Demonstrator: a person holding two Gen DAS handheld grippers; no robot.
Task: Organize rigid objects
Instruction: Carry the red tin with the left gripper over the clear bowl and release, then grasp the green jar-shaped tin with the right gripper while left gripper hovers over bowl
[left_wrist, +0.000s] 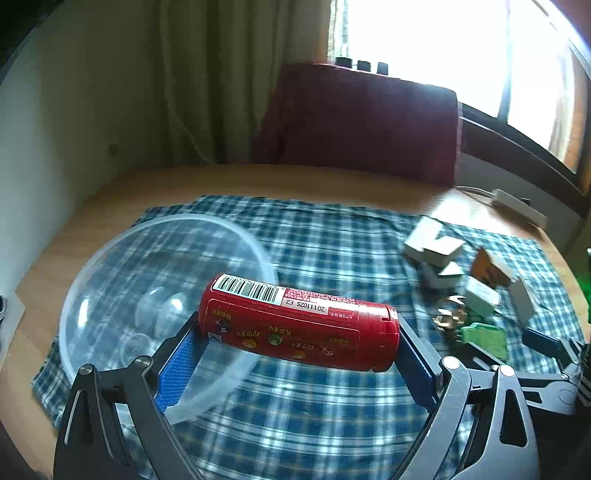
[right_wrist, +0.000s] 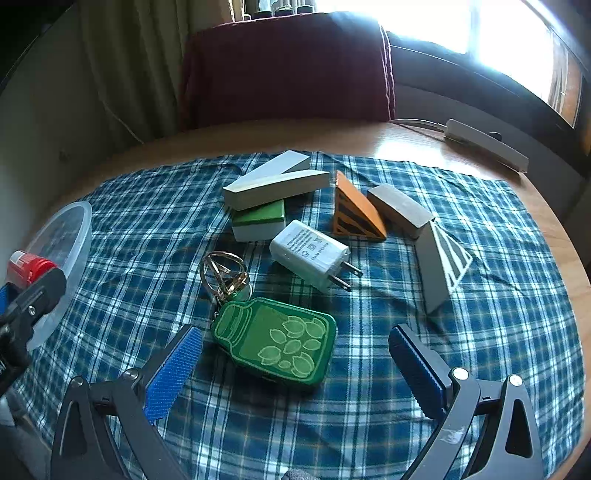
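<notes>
Your left gripper (left_wrist: 295, 350) clamps the red can (left_wrist: 299, 321) end to end, its long axis crosswise, over the near rim of the clear bowl (left_wrist: 110, 258) (bowl lies left). Your right gripper (right_wrist: 295, 363) gapes wide around the green keychain (right_wrist: 277, 339), well right of the bowl.

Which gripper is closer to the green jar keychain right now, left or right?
Right. The right gripper is open with the green jar keychain lying between its fingers. The left gripper is off to the left, shut on the red can by the clear bowl.
</notes>
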